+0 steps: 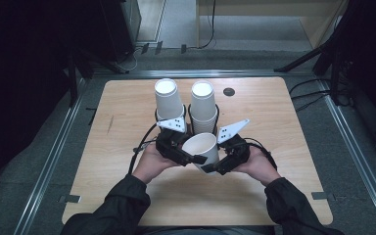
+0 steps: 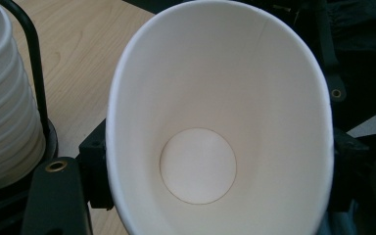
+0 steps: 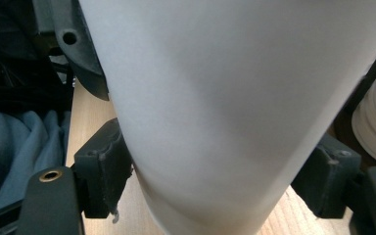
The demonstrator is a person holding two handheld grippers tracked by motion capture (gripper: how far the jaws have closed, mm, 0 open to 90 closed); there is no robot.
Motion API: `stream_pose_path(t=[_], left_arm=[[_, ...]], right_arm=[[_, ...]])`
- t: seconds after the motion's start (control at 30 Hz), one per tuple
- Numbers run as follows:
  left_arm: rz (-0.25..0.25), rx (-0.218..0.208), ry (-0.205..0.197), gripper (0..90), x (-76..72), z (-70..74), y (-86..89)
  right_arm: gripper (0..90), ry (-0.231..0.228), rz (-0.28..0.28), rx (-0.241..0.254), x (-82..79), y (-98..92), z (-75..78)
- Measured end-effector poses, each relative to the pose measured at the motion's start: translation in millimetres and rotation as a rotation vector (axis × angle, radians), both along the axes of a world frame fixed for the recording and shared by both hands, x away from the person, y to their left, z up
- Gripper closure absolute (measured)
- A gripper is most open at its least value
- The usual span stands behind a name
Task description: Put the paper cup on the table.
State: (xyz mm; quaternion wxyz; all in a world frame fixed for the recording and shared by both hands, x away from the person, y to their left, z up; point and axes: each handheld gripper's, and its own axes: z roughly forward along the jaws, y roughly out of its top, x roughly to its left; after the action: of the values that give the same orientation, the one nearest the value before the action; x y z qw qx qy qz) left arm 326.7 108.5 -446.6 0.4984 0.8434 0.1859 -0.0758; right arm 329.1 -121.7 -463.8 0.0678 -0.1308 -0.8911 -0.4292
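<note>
Working from the left, your left hand (image 1: pixel 149 161) held the left gripper (image 1: pixel 188 157) low over the wooden table (image 1: pixel 127 112), its jaws set around the rim end of a single white paper cup (image 1: pixel 203 149). In the left gripper view that cup (image 2: pixel 215 127) faced the camera mouth-first, squeezed into an oval between the two black pads, so the jaws were pinching the cup. You had the cup tilted above the table's near middle, between both tools. Behind it stood two stacks of upturned cups in a black wire holder (image 1: pixel 190 117): the left stack (image 1: pixel 168 99) and the right stack (image 1: pixel 203 105), side by side. On the right, your right hand (image 1: pixel 262 164) brought the right gripper (image 1: pixel 213 169) against the cup's lower body; in the right gripper view the cup wall (image 3: pixel 225 107) sat pressed between both pads, so that tool was clamped on it too.
</note>
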Motion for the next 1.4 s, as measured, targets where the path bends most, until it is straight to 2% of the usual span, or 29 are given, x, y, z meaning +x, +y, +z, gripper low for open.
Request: stream_pose_path(t=[0.07, 0.1, 0.17, 0.2, 0.33, 0.47, 0.57, 0.67, 0.77, 0.8, 0.83, 0.9, 1.03, 1.13, 1.2, 1.27, 1.4], left_arm=[[-0.007, 0.014, -0.001, 23.9, -0.1, 0.2, 0.8], [-0.004, 0.018, 0.0, 23.9, 0.1, 0.5, 1.3], [0.001, 0.021, 0.0, 23.9, 1.0, 1.5, 3.9], [0.007, 0.023, 0.003, 23.9, 1.7, 2.0, 5.3], [0.022, 0.021, 0.013, 23.8, 3.8, 3.5, 10.6], [0.047, 0.055, 0.008, 23.8, 4.9, 3.0, 14.0], [0.05, 0.072, 0.005, 23.7, 4.7, 2.7, 14.8], [0.047, 0.105, -0.013, 23.7, 3.6, 2.2, 13.8], [0.058, 0.128, -0.022, 23.7, 3.9, 1.7, 14.0], [0.064, 0.129, -0.029, 23.7, 3.7, 1.8, 14.3], [0.069, 0.13, -0.027, 23.7, 3.5, 1.7, 15.1], [0.072, 0.136, -0.028, 23.8, 3.4, 1.3, 16.8], [0.074, 0.138, -0.026, 23.7, 1.2, 2.7, 23.6], [0.097, 0.139, -0.026, 23.6, 0.4, 3.7, 30.4], [0.113, 0.14, -0.023, 23.6, -1.0, 5.0, 35.9], [0.124, 0.142, -0.023, 23.6, -2.3, 5.9, 40.7], [0.15, 0.136, -0.017, 23.6, -3.7, 7.7, 51.5]], right_arm=[[15.1, 0.015, -0.009, -0.006, 0.7, 0.9, -0.1], [14.3, 0.015, -0.021, -0.022, 0.5, 0.9, 0.4], [14.1, 0.001, -0.042, -0.037, -0.1, -0.8, 0.9], [13.8, 0.01, -0.054, -0.045, -0.4, -2.1, 1.3], [13.9, 0.002, -0.086, -0.046, -1.2, -8.3, 3.7], [14.0, 0.001, -0.094, -0.063, -4.1, -13.3, 5.8], [14.1, -0.067, -0.092, -0.055, -9.8, -16.6, 6.9], [14.3, -0.081, -0.105, -0.049, -11.5, -18.7, 6.9], [15.8, -0.092, -0.153, -0.063, -12.5, -20.6, 7.0], [17.9, -0.112, -0.178, -0.068, -12.9, -21.9, 7.1], [19.7, -0.113, -0.194, -0.076, -13.3, -22.9, 7.4], [19.7, -0.12, -0.2, -0.071, -14.0, -24.4, 7.9], [19.7, -0.117, -0.21, -0.084, -14.5, -25.4, 7.9], [18.7, -0.121, -0.224, -0.082, -14.3, -26.9, 6.7], [18.6, -0.091, -0.241, -0.075, -11.9, -28.4, 6.4], [18.7, -0.083, -0.252, -0.069, -10.2, -29.5, 6.3], [18.7, -0.091, -0.253, -0.071, -7.2, -32.0, 5.6]])
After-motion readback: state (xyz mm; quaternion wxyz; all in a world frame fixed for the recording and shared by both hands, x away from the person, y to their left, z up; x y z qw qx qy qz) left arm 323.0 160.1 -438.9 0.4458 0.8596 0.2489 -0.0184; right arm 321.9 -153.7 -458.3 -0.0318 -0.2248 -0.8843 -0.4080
